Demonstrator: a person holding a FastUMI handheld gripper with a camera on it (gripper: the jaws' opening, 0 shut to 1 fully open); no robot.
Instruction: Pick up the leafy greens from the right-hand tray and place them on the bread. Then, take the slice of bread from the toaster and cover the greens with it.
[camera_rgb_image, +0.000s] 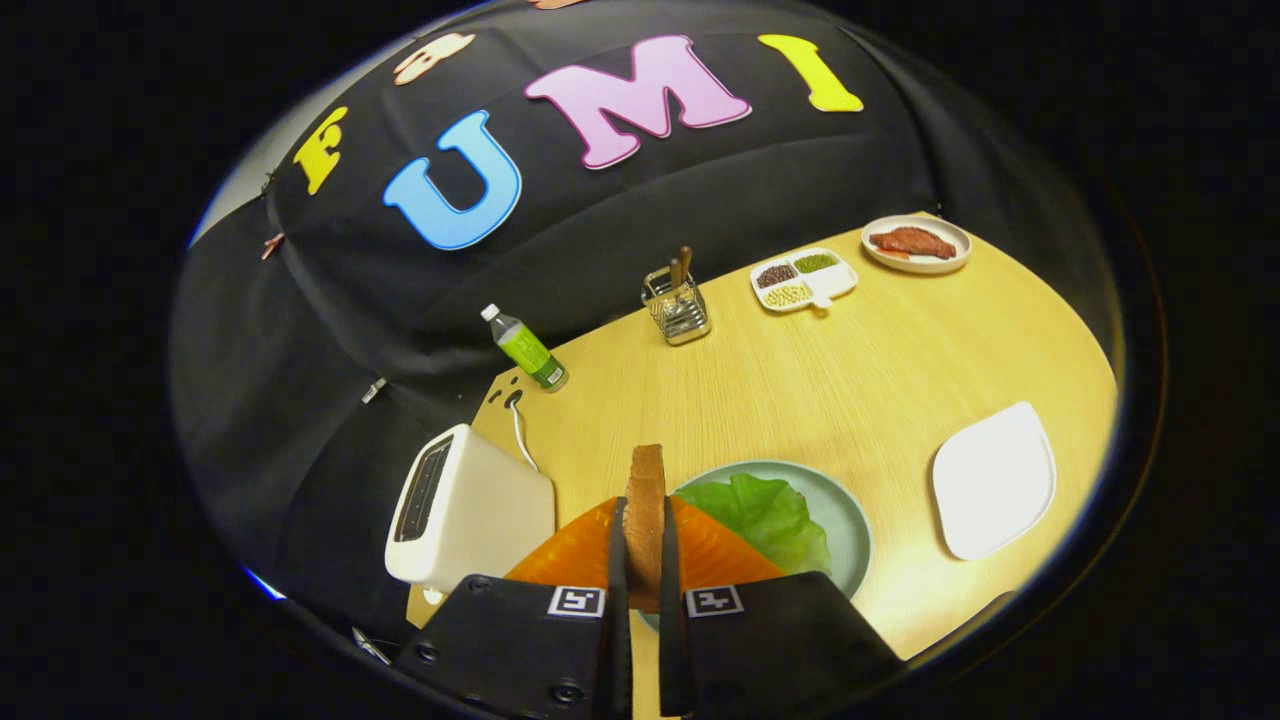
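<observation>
We see the claw (645, 560) clamped on a slice of bread (646, 500), both fingers pressing its flat sides so it stands on edge between them; just beyond the fingers lies a pale green plate (848, 520) with the leafy greens (765, 515) spread on it; something orange (575, 550) shows under the fingers, though we cannot tell what it is; the white toaster (470, 510) stands just left of the claw on the wooden surface (860, 390); a white tray (995, 480) lies to the right, well apart; farther back stand a green bottle (528, 350), a wire holder (678, 305), a divided dish (803, 278) and a plate of meat (915, 243).
</observation>
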